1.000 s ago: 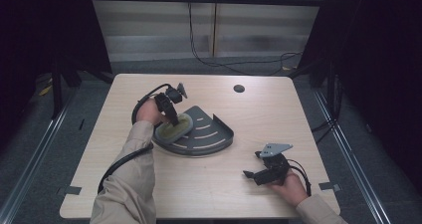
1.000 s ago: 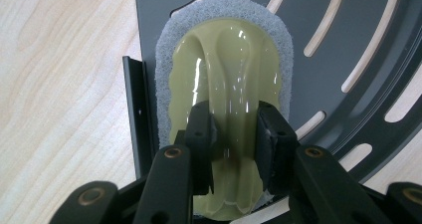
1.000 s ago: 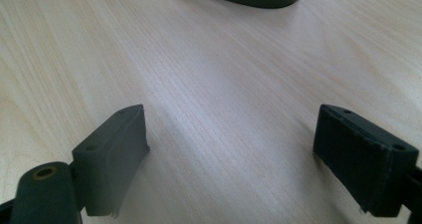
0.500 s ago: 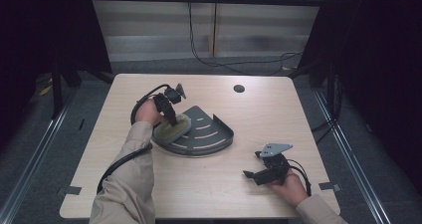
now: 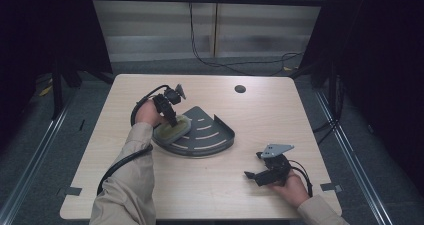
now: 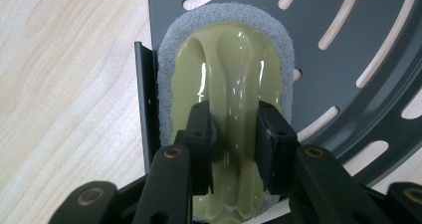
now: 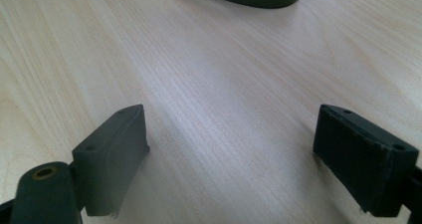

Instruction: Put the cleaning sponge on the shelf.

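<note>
The grey rack (image 5: pixel 210 135) sits mid-surface (image 5: pixel 300 115), its raised wall (image 6: pixel 143 99) just beside the scrub pad (image 6: pixel 226 74). Bare wood lies around it; a small dark hole (image 5: pixel 240 89) sits near the far edge.

One scrub pad (image 5: pixel 172 129), one slotted tray (image 5: pixel 210 140) — two tools (image 5: pixel 167 107) (image 5: pixel 260 170).

Beige sleeves (image 5: pixel 131 185), black grippers, brass screws, trailing black cables (image 5: pixel 119 163), grey plate (image 5: pixel 276 149)

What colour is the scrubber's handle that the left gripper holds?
Pale olive green, glossy, on a grey pad; the scrubber shows best in the left gripper view.
</note>
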A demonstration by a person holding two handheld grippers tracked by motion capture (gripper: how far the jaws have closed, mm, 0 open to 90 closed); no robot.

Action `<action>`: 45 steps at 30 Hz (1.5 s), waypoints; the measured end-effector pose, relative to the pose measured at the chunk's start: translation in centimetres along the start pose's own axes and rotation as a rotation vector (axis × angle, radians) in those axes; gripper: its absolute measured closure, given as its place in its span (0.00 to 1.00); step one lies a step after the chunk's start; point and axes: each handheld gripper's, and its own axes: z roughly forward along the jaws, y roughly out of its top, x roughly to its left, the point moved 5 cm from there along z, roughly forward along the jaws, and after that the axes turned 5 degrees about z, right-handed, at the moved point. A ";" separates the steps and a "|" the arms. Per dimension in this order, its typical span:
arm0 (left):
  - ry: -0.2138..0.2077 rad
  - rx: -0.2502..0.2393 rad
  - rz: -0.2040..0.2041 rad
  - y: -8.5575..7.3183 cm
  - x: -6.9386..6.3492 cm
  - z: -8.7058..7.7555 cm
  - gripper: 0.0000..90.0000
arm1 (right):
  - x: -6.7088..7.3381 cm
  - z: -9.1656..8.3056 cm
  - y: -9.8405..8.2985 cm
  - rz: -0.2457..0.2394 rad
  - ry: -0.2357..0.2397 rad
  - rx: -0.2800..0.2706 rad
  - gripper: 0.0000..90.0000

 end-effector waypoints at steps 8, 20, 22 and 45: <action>0.000 -0.001 -0.014 0.0 0.0 0.1 0.78 | 0.0 0.0 0.0 0.002 0.002 0.000 0.15; 0.016 -0.018 -0.047 0.0 0.1 0.4 0.77 | 0.0 0.0 0.0 0.002 0.002 0.000 0.15; 0.019 -0.014 -0.043 0.0 0.2 0.4 0.77 | 0.0 0.0 0.0 0.002 0.002 0.000 0.15; 0.033 -0.001 -0.070 -0.1 0.1 0.7 0.63 | 0.0 0.0 0.0 0.001 0.002 -0.001 0.15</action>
